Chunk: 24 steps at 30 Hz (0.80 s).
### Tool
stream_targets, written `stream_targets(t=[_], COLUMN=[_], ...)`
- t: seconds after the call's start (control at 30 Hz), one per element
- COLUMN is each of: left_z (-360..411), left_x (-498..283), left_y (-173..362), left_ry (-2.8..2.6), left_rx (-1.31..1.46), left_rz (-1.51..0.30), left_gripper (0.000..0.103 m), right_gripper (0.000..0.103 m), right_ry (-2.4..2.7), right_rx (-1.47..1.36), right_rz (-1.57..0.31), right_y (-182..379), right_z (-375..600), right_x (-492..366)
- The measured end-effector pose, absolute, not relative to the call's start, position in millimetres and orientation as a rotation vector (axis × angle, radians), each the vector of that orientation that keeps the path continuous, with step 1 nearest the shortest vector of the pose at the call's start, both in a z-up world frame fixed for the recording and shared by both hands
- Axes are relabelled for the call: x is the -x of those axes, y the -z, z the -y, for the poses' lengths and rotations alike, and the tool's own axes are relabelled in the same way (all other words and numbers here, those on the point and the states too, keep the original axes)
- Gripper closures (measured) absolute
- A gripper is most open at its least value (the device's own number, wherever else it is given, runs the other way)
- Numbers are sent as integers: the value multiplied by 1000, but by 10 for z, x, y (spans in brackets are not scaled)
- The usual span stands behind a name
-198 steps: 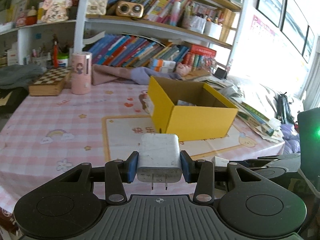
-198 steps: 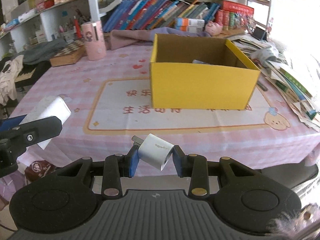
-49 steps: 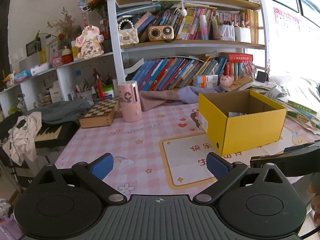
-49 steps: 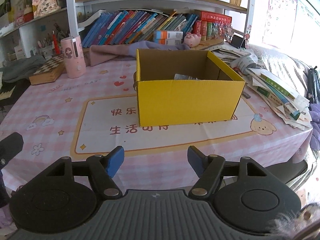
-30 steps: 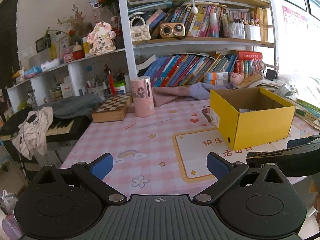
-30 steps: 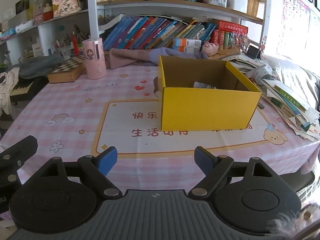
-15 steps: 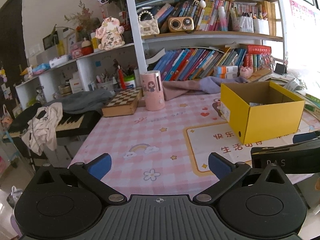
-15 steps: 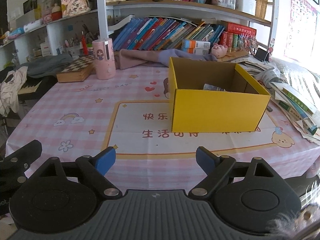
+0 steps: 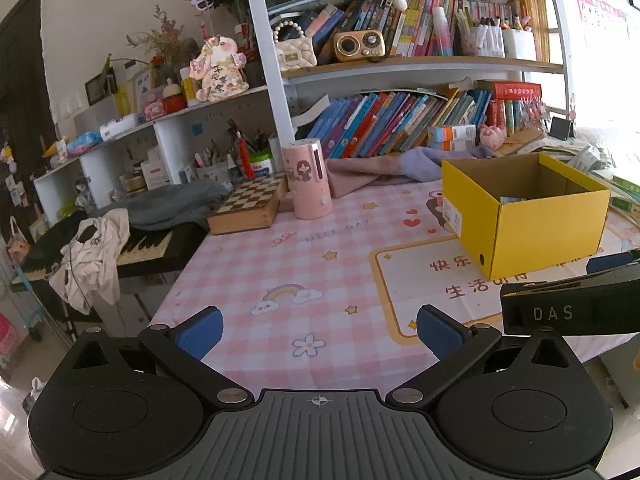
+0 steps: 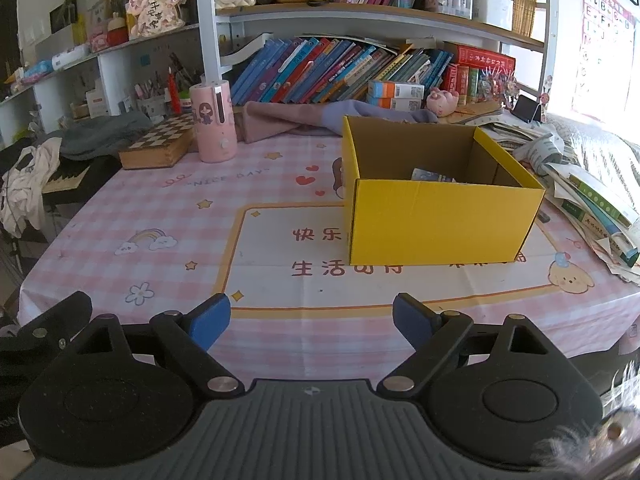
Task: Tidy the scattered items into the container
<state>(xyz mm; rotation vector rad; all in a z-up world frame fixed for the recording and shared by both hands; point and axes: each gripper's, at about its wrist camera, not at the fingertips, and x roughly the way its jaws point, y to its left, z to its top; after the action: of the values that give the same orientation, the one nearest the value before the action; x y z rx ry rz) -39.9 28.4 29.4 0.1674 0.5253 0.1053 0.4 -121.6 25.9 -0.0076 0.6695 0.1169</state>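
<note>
A yellow cardboard box [image 10: 440, 220] stands open on the pink checked tablecloth [image 10: 180, 216]; it also shows in the left wrist view [image 9: 532, 232]. An item inside the box [image 10: 430, 176] peeks over its front wall. My left gripper [image 9: 318, 330] is open and empty, held back at the table's near left corner. My right gripper [image 10: 310, 320] is open and empty, at the table's front edge facing the box. The right gripper's body [image 9: 572, 308] shows at the right of the left wrist view.
A pink cylinder [image 10: 212, 122] and a chessboard box [image 10: 160, 144] stand at the back left. Folded cloth [image 10: 304, 118] lies behind the box before the bookshelf [image 10: 360, 68]. Books and papers [image 10: 592, 196] pile at the right edge. A keyboard with clothes [image 9: 100, 248] sits left of the table.
Both grippers let go of the white chargers they held 6.6 s ago and now stand open and empty. Over the last second both have drawn back and leftward from the box.
</note>
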Motion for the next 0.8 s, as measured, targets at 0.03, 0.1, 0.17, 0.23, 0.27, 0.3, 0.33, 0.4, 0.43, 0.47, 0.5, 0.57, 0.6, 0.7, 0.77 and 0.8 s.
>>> stream_targets(t=[0.03, 0.1, 0.17, 0.23, 0.27, 0.3, 0.33, 0.4, 0.43, 0.47, 0.5, 0.57, 0.6, 0.7, 0.77, 0.8], left_z=[-283, -286, -299, -313, -320, -326, -337, -354, -363, -370, -380, -400, -410, -435, -438, -437], left_x=[398, 394, 393, 389, 388, 388, 384, 380, 377, 376, 374, 359, 355, 341, 338, 337], left_y=[-291, -286, -284, -283, -281, -277, -274, -270, -270, -271, -272, -270, -268, -261, -262, -261], left_ry=[-107, -109, -110, -112, -113, -114, -116, -120, -124, -127, -130, -135, -137, -137, -136, -137], left_rx=[-169, -170, -169, -165, -163, -161, -159, -159, -161, -161, -161, -157, -155, -153, -154, -154], left_rz=[-527, -529, -530, -532, -533, -535, -536, -538, -538, -537, -536, -537, -538, -542, -541, -541], left_gripper=[0, 0, 0, 0, 0, 0, 0, 0, 0, 0, 0, 0, 0, 0, 0, 0], right_gripper=[13, 11, 10, 10, 10, 10, 9, 8, 8, 8, 8, 8, 8, 8, 8, 7], right_ry=[-118, -120, -123, -124, -125, -126, -126, -127, -127, -127, -127, -127, -126, -126, -127, -128], right_rx=[6, 3, 3, 1, 0, 0, 0, -1, -1, -1, -1, -1, -1, -1, 0, 0], right_rz=[-669, -667, -664, -664, -665, -665, -665, -665, -665, -664, -664, -664, -664, -664, -665, -665], right_y=[-259, -263, -266, -266, -265, -265, -265, -266, -267, -267, -266, -266, -266, -265, -264, -264], right_z=[1213, 1206, 1193, 1193, 1188, 1184, 1171, 1178, 1166, 1156, 1150, 1143, 1149, 1138, 1153, 1154], right_x=[-1, 3, 7, 3, 3, 4, 3, 0, -5, -7, -13, -14, -13, -15, -15, -14])
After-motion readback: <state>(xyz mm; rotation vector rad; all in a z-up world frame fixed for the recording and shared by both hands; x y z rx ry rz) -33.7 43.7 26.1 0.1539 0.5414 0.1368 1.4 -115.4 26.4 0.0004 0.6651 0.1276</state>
